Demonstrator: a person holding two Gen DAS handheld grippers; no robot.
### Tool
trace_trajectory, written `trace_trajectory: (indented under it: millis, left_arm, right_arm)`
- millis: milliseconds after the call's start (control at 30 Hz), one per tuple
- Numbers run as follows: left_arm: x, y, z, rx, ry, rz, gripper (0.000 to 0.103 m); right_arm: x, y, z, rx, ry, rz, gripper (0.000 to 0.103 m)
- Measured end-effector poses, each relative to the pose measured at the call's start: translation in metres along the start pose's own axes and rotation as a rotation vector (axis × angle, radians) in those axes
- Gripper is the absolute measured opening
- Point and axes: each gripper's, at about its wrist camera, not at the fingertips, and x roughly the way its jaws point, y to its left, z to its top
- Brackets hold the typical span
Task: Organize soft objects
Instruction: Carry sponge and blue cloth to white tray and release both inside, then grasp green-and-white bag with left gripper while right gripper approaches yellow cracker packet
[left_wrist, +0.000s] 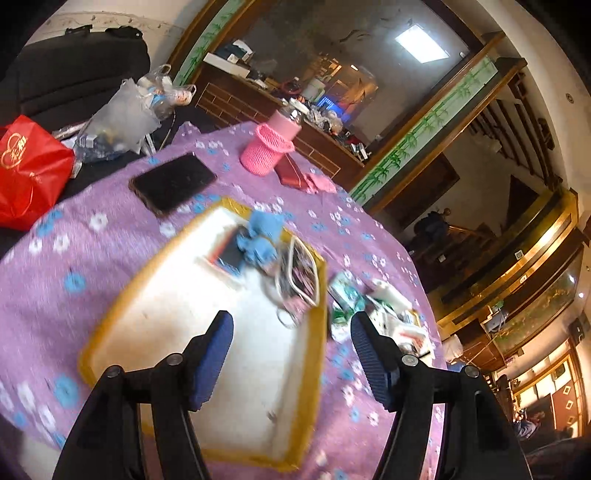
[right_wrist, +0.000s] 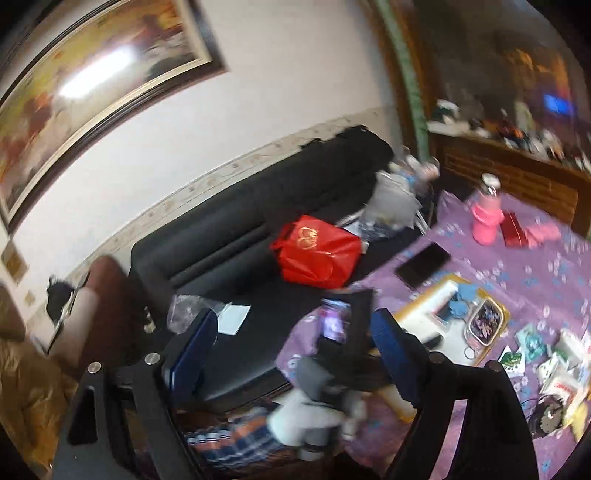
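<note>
Left wrist view looks down on a table under a purple cloth with flowers (left_wrist: 122, 254). The left gripper (left_wrist: 291, 332) hangs over a white tray with a yellow rim (left_wrist: 207, 332), and its two blue pads stand wide apart with nothing between them. At the far end of the tray lies a soft blue thing (left_wrist: 260, 236), maybe a little cloth or toy, but it is too blurry to tell. Just beside it, by the tray's far right corner, sits a clear pouch with a dark flower picture (left_wrist: 301, 277). A black phone (left_wrist: 173, 182) lies on the cloth past the tray's far left corner. A pink cup (left_wrist: 264, 147) stands near the far edge of the table, with a red box (left_wrist: 291, 173) touching or just beside it. Small green and white packets (left_wrist: 373, 306) lie in a heap near the right edge of the table. A red bag (left_wrist: 29, 170) rests off the left edge, on a dark sofa. Right wrist view is blurry and looks from higher up. The right gripper (right_wrist: 295, 328) also has its blue pads wide apart and holds nothing. Past it you can see the other gripper (right_wrist: 347, 332) in a gloved hand (right_wrist: 317, 410) near the tray's (right_wrist: 417, 314) close end. The black sofa (right_wrist: 258, 206) runs along the white wall, and the red bag (right_wrist: 317, 251) sits on its seat near the table's left edge.
</note>
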Motion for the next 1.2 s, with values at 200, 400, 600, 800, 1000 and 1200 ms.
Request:
trace_trajectory:
  millis: [200, 400, 600, 800, 1000, 1200]
  left_arm:
    - [0.000, -0.041, -0.014, 0.070, 0.011, 0.013, 0.069]
    - [0.000, -0.068, -0.027, 0.113, 0.008, 0.031, 0.069]
    - [0.012, -0.082, -0.039, 0.185, 0.013, 0.100, 0.072]
    - [0.048, -0.091, -0.053, 0.234, 0.111, 0.138, 0.072]
    - [0.096, -0.129, -0.067, 0.375, 0.206, 0.149, 0.072]
    - [0.161, -0.167, -0.053, 0.657, 0.265, 0.253, 0.072]
  right_arm:
    - [-0.036, 0.055, -0.026, -0.106, 0.031, 0.010, 0.085]
    - [-0.074, 0.034, -0.057, -0.050, -0.010, -0.029, 0.085]
    - [-0.122, -0.062, -0.090, 0.118, -0.109, -0.118, 0.090]
    - [-0.151, -0.275, -0.164, 0.550, -0.228, -0.458, 0.089]
    - [-0.157, -0.397, -0.239, 0.708, -0.332, -0.673, 0.089]
    - [-0.141, -0.439, -0.266, 0.763, -0.329, -0.706, 0.089]
